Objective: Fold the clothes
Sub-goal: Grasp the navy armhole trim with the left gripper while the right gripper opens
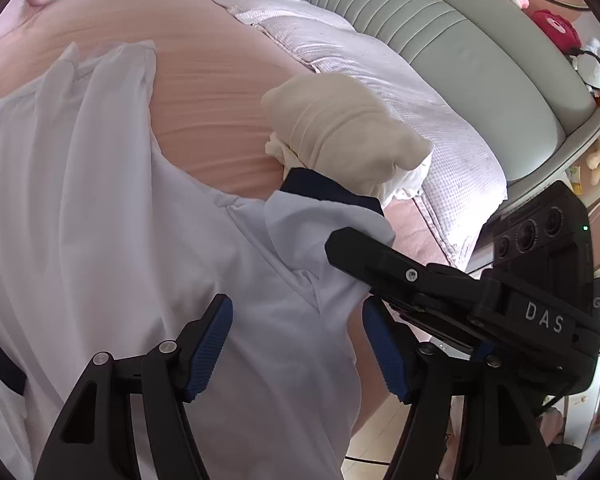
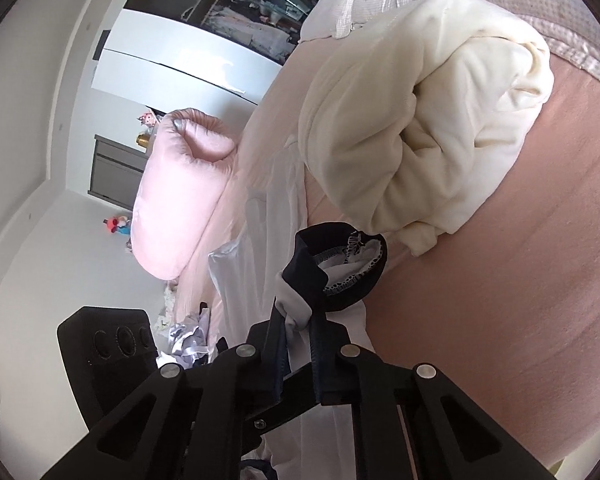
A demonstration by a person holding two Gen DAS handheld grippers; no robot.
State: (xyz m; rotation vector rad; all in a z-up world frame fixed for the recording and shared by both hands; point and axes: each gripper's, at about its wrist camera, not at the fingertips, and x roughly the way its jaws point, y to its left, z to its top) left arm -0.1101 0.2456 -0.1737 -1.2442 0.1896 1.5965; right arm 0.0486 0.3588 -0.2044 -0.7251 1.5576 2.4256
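White shirt [image 1: 112, 220], navy-trimmed sleeve cuff [image 2: 340, 268]: spread on the pink bed [image 1: 220, 92], beside a rolled cream garment [image 1: 340, 132]. Left tongs [image 1: 296, 344]: jaws apart over the shirt, pads not pressing it. Right tongs [image 2: 300, 332]: clamped on the sleeve's white fabric just behind the cuff.

The left tongs [image 1: 296, 344] are matte black plastic, built of angular linkage arms with triangular cut-outs and round silver pivot pins, and each finger ends in a ribbed blue rubber pad [image 1: 210, 350]. The right tongs [image 2: 298, 330] have the same black frame, silver pins and dark blue ribbed pads. From the left wrist view, their long black finger carries a small silver screw and white letters "DAS", with a black camera block of three round lenses and a green light behind.
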